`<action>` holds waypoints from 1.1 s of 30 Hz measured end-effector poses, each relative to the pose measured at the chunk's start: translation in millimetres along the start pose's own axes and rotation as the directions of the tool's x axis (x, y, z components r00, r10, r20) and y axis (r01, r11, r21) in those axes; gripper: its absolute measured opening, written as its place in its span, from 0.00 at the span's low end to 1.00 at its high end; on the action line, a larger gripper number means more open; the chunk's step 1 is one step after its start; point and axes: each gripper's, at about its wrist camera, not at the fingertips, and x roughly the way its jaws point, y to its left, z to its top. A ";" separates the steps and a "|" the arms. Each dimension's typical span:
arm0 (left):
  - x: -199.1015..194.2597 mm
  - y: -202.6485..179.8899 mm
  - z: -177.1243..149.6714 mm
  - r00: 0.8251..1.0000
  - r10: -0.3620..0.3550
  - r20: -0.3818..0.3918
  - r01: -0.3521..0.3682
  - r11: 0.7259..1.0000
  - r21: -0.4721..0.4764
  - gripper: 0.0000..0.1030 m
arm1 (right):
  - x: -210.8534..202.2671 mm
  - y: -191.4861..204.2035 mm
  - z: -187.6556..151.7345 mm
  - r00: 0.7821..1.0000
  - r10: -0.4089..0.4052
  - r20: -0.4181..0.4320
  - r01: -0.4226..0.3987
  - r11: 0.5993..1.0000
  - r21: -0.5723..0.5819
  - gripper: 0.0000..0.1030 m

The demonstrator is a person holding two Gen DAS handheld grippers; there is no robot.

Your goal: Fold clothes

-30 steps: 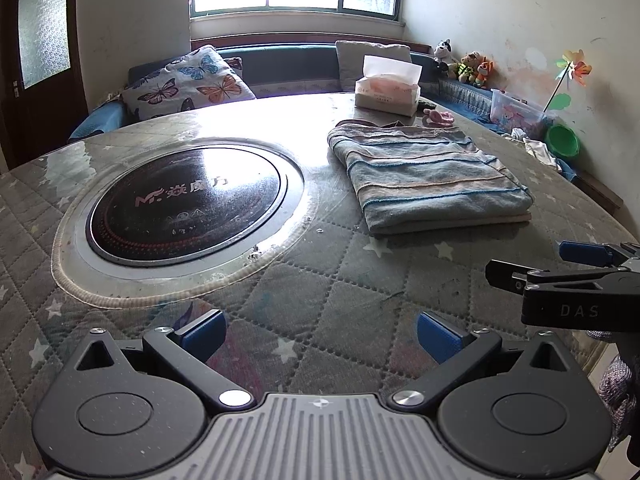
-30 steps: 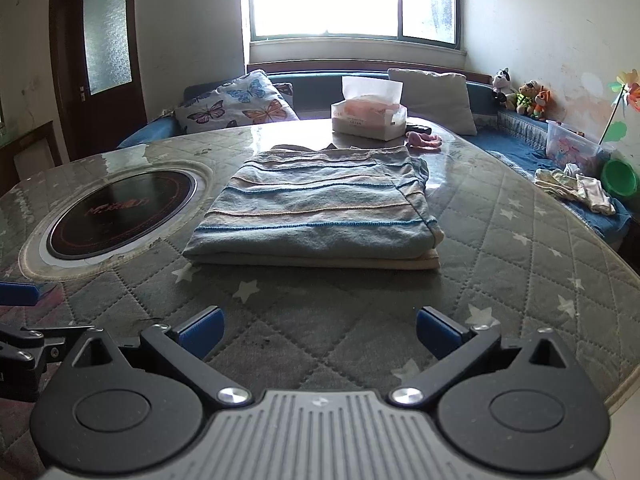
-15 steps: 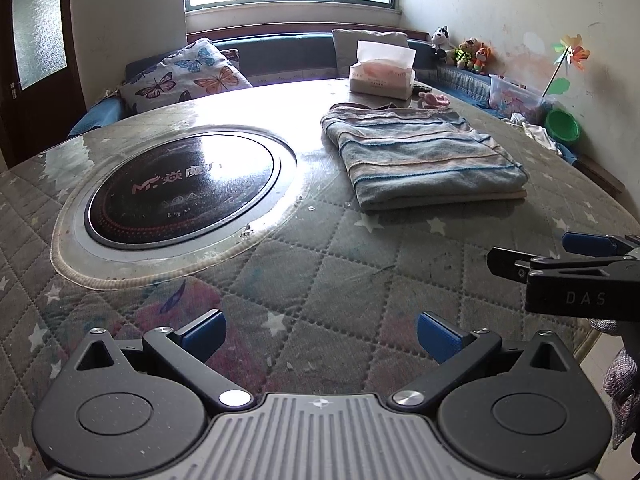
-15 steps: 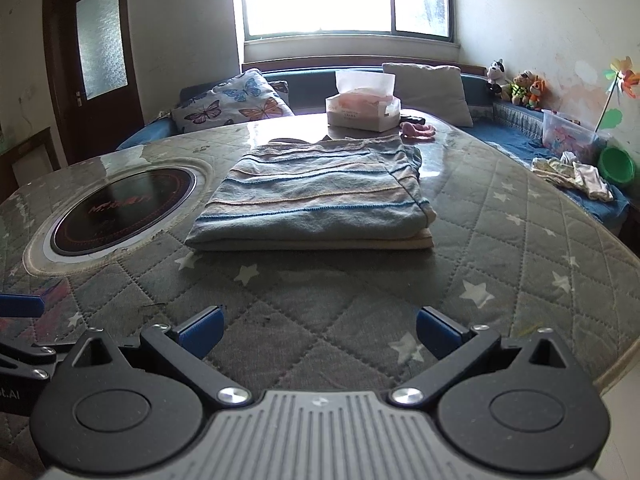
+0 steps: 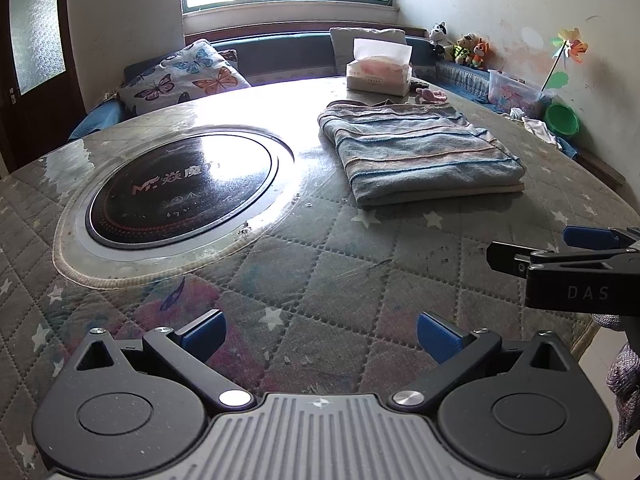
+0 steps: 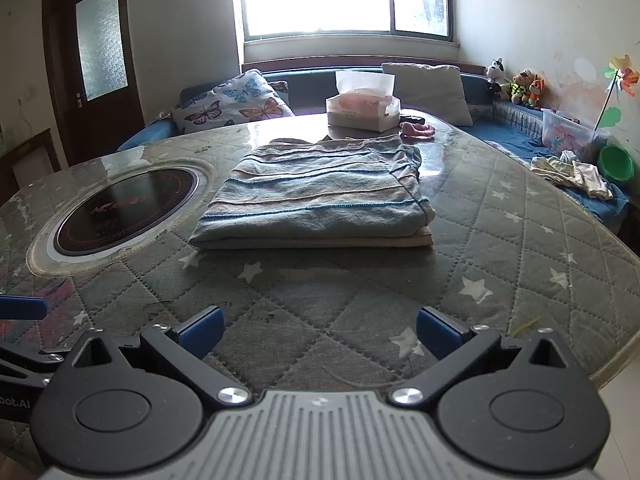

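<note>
Already folded, the striped garment (image 6: 316,196) lies as a flat rectangle on the round table (image 6: 520,248), which wears a quilted grey cover with white stars. Its bands run blue, grey and peach, and a cream layer shows along the near edge underneath. From the left wrist view the same garment (image 5: 416,156) sits to the right of the black round cooktop (image 5: 180,192) set into the table's middle, apart from its rim.

Both tools hang above the near part of the table, well short of the garment. The left gripper (image 5: 320,334) has its blue-tipped fingers (image 5: 204,332) spread wide with nothing between them. The right gripper (image 6: 318,330) likewise has its fingers (image 6: 438,330) wide apart and bare; it also shows at the right edge of the left view (image 5: 560,256), side on, beside a bit of knitted sleeve (image 5: 624,380).

Beyond the garment stand a tissue box (image 6: 362,110) and a small pink item (image 6: 418,130), both on the far side of the table. Behind the table runs a blue bench seat with a butterfly cushion (image 6: 236,106) and a plain grey cushion (image 6: 426,90). Stuffed toys (image 6: 516,82) line the right corner, with a green bowl (image 6: 616,162), loose pale clothes (image 6: 572,172) and a pinwheel (image 6: 622,74) along the wall.
</note>
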 end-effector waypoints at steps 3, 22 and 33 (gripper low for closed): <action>0.0 -0.3 0.1 1.000 -0.001 -0.001 0.001 1.000 0.002 1.00 | 0.0 0.7 0.4 1.000 0.001 0.001 -0.001 1.000 0.000 1.00; 3.4 -2.1 -1.3 1.000 0.002 -0.012 -0.002 1.000 0.009 1.00 | 3.0 0.3 -0.2 1.000 0.002 -0.006 -0.002 1.000 0.010 1.00; 5.6 -3.1 -1.5 1.000 0.003 -0.016 -0.003 1.000 0.012 1.00 | 4.1 0.4 -2.0 1.000 0.001 -0.011 0.000 1.000 0.011 1.00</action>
